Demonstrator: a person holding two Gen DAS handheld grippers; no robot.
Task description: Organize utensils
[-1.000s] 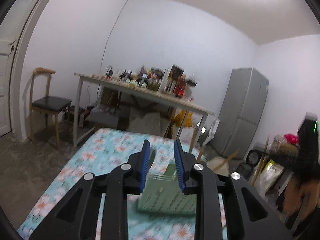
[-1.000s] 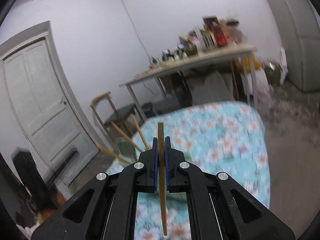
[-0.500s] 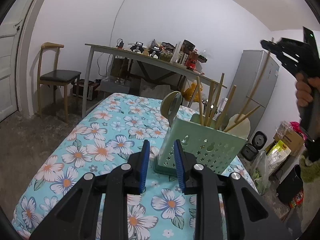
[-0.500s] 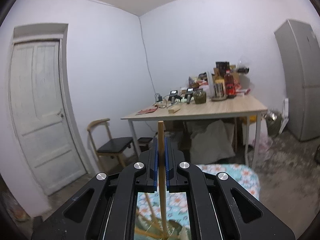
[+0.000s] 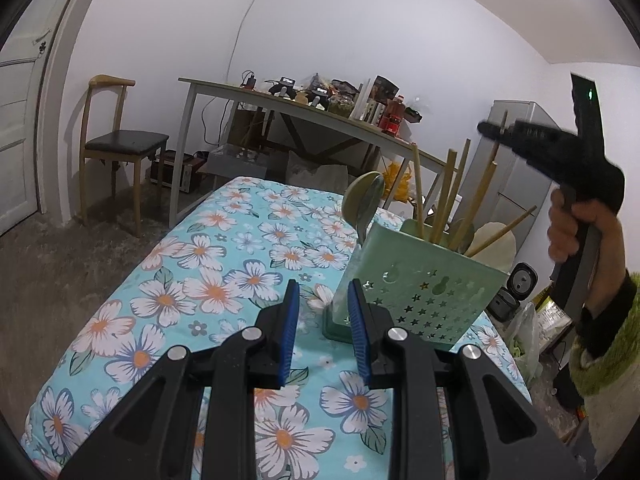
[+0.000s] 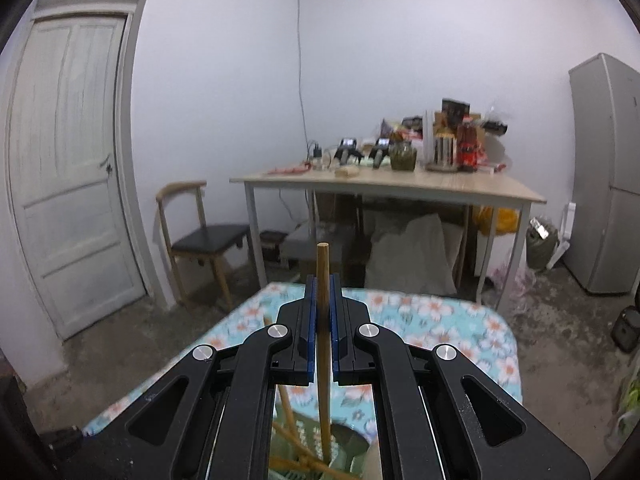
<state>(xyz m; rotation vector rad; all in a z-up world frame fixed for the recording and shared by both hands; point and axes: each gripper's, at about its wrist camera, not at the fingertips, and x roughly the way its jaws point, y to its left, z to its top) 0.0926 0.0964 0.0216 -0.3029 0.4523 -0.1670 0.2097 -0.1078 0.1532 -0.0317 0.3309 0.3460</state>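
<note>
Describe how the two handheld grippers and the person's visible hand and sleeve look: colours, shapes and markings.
The left gripper and the right gripper are matte black with cut-out linkage arms, silver round rivets and blue ribbed finger pads. Seen from the left camera, the right one has a pistol-style handle and a small green light. The bare hand emerges from a black cuff on a fuzzy green sleeve.

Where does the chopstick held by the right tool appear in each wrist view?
Left wrist: the chopstick shows upper right, clamped in the right tool above the green utensil holder.
Right wrist: centre, upright between the closed jaws.
Shared landmark: the wooden table.
</note>
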